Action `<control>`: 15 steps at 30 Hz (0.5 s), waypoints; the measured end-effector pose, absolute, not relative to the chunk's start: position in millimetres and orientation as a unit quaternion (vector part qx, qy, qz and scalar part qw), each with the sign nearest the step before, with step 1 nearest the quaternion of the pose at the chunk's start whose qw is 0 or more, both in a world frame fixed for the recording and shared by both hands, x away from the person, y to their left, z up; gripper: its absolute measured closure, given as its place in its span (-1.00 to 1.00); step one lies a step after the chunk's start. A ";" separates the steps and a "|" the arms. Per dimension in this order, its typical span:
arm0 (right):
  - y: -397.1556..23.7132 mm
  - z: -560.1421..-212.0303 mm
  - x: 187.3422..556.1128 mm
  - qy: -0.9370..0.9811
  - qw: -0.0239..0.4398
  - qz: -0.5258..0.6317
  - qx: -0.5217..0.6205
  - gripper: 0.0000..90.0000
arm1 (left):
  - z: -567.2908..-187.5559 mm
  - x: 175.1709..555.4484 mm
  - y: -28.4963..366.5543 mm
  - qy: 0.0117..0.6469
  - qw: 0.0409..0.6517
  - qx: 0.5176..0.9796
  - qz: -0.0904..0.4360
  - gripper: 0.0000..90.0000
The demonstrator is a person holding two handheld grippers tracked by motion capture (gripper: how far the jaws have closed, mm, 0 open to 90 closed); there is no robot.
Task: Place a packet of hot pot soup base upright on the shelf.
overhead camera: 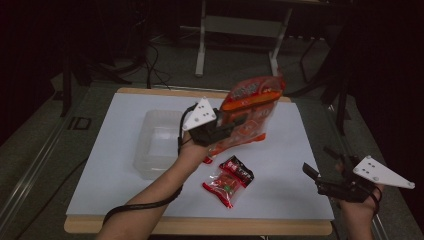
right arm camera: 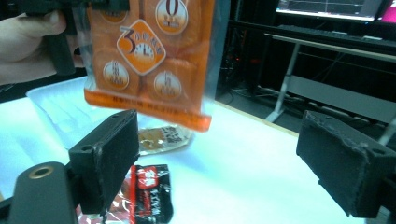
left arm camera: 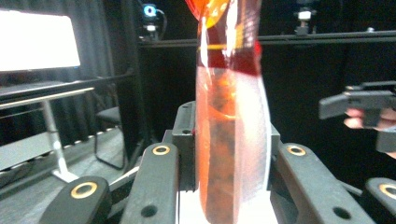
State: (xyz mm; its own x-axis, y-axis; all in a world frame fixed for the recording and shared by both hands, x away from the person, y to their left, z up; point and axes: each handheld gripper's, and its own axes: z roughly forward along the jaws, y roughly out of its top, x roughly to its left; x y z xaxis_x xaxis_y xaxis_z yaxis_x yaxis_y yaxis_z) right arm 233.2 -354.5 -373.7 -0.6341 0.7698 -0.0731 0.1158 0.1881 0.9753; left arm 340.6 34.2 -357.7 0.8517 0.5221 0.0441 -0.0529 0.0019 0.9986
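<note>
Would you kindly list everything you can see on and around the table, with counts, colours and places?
Big snack bag: one, orange, held up above the table's middle.
Small snack packets: two, red and black, near the front edge of the table.
Plastic tub: one, clear, left of middle.
Table: one, white top with a wooden edge.
Desk frame: one, pale, beyond the table.
Left tongs: shut on the big snack bag.
Right tongs: open, holding nothing, at the table's right edge.

The orange snack bag — glossy, printed with round badges, clear at one end (contents blurred) — hangs tilted in the air above the table, well above the small red-and-black packets.
</note>
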 end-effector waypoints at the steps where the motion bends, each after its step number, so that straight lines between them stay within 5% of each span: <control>1: -353.2 -374.9 233.4 0.712 0.291 0.558 0.312 -0.71 | -356.1 341.8 40.6 0.177 0.686 0.673 0.214 0.58; 15: -336.3 -385.2 230.2 0.722 0.281 0.553 0.306 -0.70 | -347.4 356.0 124.2 0.220 0.683 0.643 0.268 0.58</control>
State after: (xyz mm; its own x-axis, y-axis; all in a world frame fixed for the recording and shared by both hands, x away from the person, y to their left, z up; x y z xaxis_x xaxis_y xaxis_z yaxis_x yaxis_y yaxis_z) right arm 230.2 -336.3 -385.2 -0.6544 0.7531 -0.0678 0.1318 0.2019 0.9705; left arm 356.0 124.2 -347.4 0.7597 0.6488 0.0438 -0.0819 0.0287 0.9962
